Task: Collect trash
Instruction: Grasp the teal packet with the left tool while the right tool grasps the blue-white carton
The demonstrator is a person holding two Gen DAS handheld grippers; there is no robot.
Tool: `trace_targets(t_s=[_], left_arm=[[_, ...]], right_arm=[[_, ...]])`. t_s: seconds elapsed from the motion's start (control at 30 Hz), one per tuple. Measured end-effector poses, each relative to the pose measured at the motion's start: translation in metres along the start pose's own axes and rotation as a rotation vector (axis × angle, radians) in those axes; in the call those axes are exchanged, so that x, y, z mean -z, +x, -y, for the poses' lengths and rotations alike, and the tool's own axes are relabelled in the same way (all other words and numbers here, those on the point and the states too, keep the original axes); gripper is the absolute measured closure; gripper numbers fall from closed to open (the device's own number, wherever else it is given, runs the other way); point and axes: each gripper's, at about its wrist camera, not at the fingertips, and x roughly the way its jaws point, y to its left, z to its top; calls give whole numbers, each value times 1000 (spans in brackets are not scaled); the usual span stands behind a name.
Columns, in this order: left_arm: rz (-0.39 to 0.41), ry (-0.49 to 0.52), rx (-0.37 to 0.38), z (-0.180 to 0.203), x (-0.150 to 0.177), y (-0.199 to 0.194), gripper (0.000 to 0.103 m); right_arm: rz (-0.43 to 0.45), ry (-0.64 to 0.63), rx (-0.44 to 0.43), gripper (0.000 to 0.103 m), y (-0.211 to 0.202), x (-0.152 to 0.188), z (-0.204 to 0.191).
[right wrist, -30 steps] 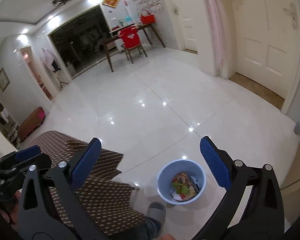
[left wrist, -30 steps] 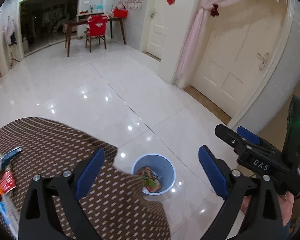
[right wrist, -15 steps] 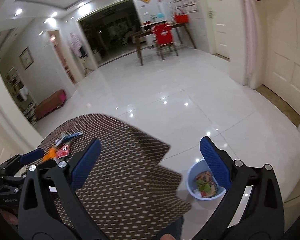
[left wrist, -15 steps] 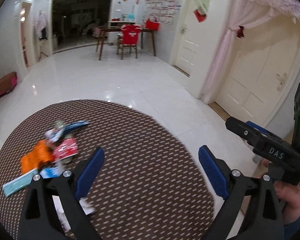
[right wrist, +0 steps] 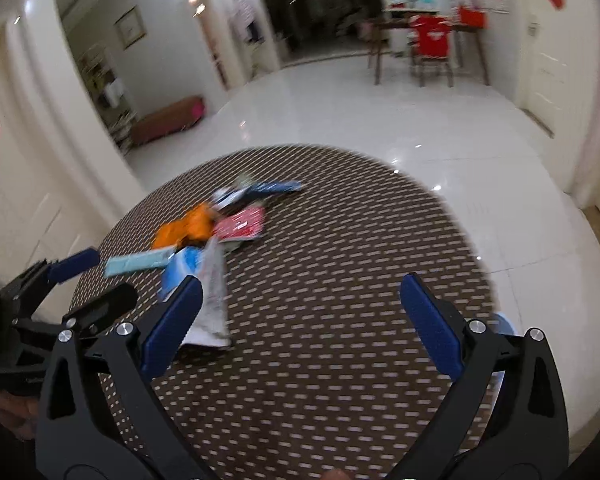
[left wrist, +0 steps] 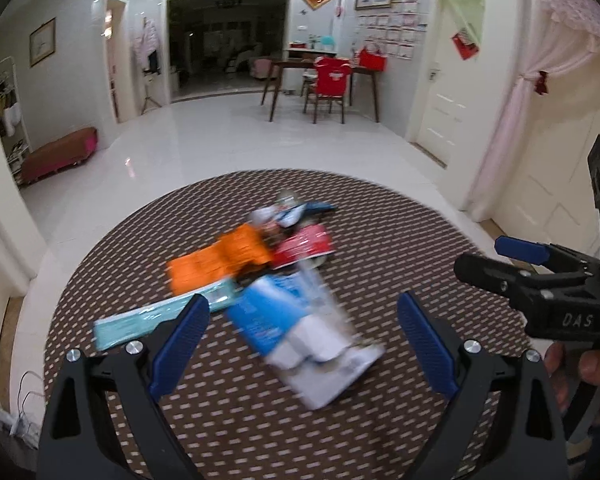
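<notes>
Approach to the litter is judged to be the step in hand: both tongs are held spread wide and empty above the round worktop (left wrist: 380,420) with its brown patterned cover. The left tongs (left wrist: 302,344) are aimed at a heap of wrappers (left wrist: 260,264) lying near the middle of the worktop, the nearest being a blue-and-white packet (left wrist: 300,340) that is seen between the blue pads, though contact cannot be confirmed because of motion blur. An orange wrapper (left wrist: 220,264), a red packet (left wrist: 304,244) and a pale teal strip (left wrist: 148,320) are noted just behind and beside it, overlapping. The right tongs (right wrist: 300,320) are held over bare cover, with the heap to their left; a sliver of the blue bin (right wrist: 500,324) is glimpsed past the worktop's edge at the right. The next move is judged to call for lowering the left tongs over the nearest packet and closing on a raised edge, since flat film may slip. Compared with half a second ago, the heap has come from the left margin of the left view to its centre and lies much nearer, and the bin has largely passed out of the right view.
</notes>
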Motion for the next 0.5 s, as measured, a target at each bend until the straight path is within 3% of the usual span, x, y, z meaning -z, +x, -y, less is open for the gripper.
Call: trace_targets(t_s=[0.3,0.5], left_arm=[[-58,-26,-118,-72,27,11,10],[-96,19,-145,-99,33,22,10]], right_arm=[[-152,-172,-88,6,61,12,-77],[-234,-253,-53,6,101,25,-99]])
